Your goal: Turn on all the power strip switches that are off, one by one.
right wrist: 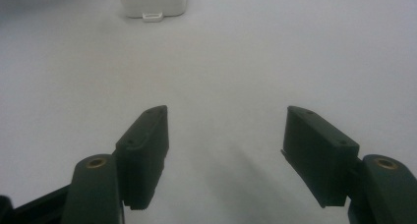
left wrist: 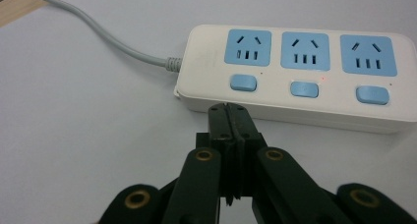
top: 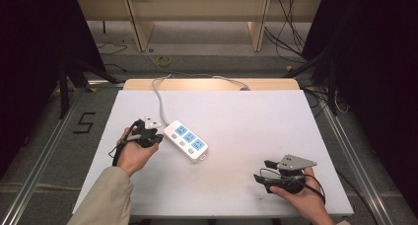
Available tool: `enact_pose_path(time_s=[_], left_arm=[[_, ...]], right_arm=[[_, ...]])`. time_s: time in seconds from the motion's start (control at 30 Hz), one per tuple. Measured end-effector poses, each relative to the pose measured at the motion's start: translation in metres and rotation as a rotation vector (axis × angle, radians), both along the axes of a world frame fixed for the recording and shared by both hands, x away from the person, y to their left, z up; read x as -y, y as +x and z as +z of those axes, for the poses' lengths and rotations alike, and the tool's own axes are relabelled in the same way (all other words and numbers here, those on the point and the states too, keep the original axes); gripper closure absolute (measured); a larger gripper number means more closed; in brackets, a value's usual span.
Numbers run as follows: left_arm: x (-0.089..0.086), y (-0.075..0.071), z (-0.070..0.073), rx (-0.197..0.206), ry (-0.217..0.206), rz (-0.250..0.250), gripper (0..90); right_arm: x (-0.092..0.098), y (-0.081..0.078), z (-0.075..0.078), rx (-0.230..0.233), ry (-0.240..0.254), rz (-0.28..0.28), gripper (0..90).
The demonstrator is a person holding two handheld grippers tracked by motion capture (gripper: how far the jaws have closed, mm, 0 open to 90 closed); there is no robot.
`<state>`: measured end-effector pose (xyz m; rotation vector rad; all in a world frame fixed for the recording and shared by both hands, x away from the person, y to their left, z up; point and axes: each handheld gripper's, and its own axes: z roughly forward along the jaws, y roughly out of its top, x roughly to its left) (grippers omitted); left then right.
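Left gripper view: left gripper (left wrist: 229,113), jaws pressed together, empty, nearly touching power strip (left wrist: 295,76) at frame centre. Could shove strip sideways (light, cord (left wrist: 98,30) slack). Right gripper (right wrist: 223,150), jaws wide apart, idle, well away at lower right.

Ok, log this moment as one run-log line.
left gripper: shut, by power strip | right gripper: open, empty | table

Just ahead of the left tool (left wrist: 230,117), matt black plastic, lay a power strip (left wrist: 295,76) of smooth, slightly glossy white plastic on a matt, smooth white surface (left wrist: 88,135).
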<state>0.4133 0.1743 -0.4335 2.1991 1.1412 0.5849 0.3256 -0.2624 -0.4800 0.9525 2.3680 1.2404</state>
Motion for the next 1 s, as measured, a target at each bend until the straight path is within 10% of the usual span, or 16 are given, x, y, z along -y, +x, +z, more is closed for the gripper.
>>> enact_pose_path(time_s=[1.0], left_arm=[[0.018,0.034,0.006,-0.053,0.051,-0.02,90.0]], right_arm=[[0.0,0.0,0.0,0.0,0.002,0.002,34.4]])
